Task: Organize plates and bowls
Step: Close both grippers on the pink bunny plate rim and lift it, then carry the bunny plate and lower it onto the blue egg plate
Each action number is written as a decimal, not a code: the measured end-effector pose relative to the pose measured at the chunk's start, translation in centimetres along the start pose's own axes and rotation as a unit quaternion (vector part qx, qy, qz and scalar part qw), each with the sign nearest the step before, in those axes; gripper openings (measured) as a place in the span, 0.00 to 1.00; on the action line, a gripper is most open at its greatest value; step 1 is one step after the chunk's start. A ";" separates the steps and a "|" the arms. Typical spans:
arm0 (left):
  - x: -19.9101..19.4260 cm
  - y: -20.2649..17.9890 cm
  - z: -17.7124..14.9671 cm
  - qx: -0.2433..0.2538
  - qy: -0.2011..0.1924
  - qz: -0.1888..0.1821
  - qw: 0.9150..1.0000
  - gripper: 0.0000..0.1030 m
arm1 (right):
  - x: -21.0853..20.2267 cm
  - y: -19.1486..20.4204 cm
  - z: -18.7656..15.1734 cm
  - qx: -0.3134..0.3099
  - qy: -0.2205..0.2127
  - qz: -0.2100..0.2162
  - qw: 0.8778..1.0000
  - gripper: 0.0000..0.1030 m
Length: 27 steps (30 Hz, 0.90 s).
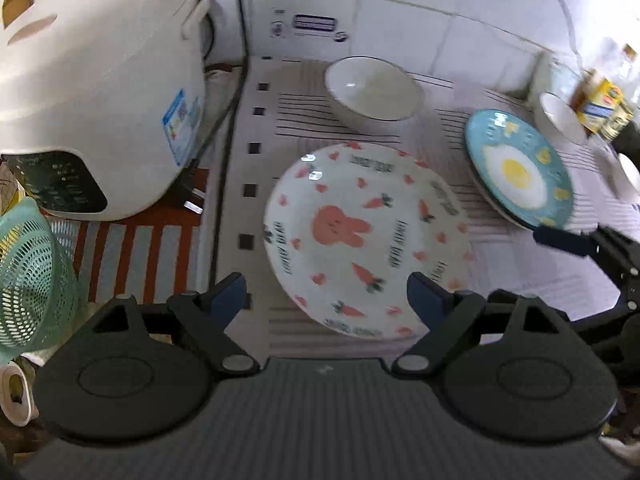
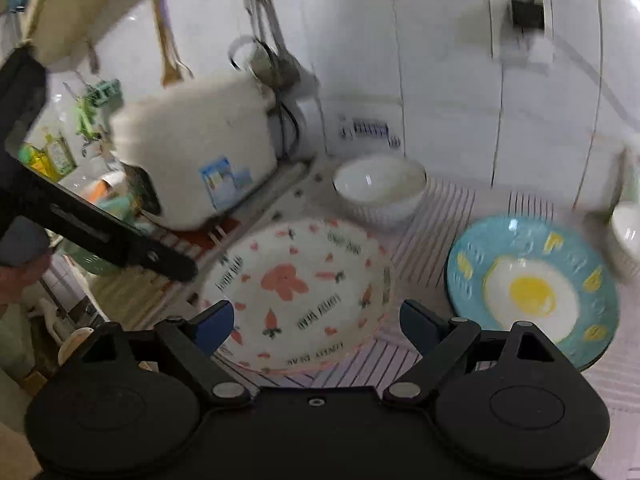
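Note:
A white plate with a pink rabbit and carrots [image 1: 366, 240] lies on the striped white mat [image 1: 312, 120], also in the right wrist view [image 2: 298, 292]. A blue plate with a fried-egg picture [image 1: 518, 168] lies to its right [image 2: 532, 292]. A white bowl [image 1: 372, 92] stands behind the rabbit plate [image 2: 380, 186]. A smaller white bowl [image 1: 560, 116] stands at the far right [image 2: 626, 232]. My left gripper [image 1: 326, 300] is open and empty above the rabbit plate's near edge. My right gripper [image 2: 316, 324] is open and empty over the same plate's near right part; its finger [image 1: 560, 240] shows by the blue plate.
A white rice cooker [image 1: 96, 92] with a black cord stands at the left on a red striped cloth [image 1: 132, 248]. A green colander [image 1: 28, 276] sits at the left edge. Tiled wall [image 1: 400, 20] lies behind. Boxes and bottles [image 1: 604, 100] stand at the far right.

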<state>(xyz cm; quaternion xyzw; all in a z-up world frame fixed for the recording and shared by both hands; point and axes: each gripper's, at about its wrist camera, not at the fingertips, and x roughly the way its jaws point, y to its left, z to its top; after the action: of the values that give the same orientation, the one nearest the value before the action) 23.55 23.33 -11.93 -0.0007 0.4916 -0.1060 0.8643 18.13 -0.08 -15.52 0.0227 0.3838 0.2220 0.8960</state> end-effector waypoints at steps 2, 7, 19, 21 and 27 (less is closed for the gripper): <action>1.6 1.1 0.1 -0.008 -0.002 0.007 1.000 0.84 | 1.8 -1.0 -0.5 0.036 0.018 -0.008 0.999 0.84; 5.1 2.4 0.0 -0.035 0.014 0.012 0.999 0.76 | 4.1 -3.3 -1.3 0.114 0.045 0.014 0.992 0.68; 9.0 3.5 -0.9 -0.097 0.050 -0.010 0.994 0.24 | 6.3 -5.1 -1.8 0.205 0.046 0.045 0.977 0.31; 9.2 3.7 -1.0 -0.098 0.046 -0.014 0.994 0.24 | 6.7 -5.3 -1.9 0.211 0.047 0.039 0.976 0.17; 9.3 4.6 -1.5 -0.111 0.035 -0.036 0.993 0.24 | 7.5 -5.9 -2.4 0.223 0.044 0.056 0.972 0.16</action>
<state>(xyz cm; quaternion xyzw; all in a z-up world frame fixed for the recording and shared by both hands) 27.71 26.23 -21.09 -0.1106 0.5299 -0.0818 0.8368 23.21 -2.57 -23.50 0.2333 0.4604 0.1817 0.8370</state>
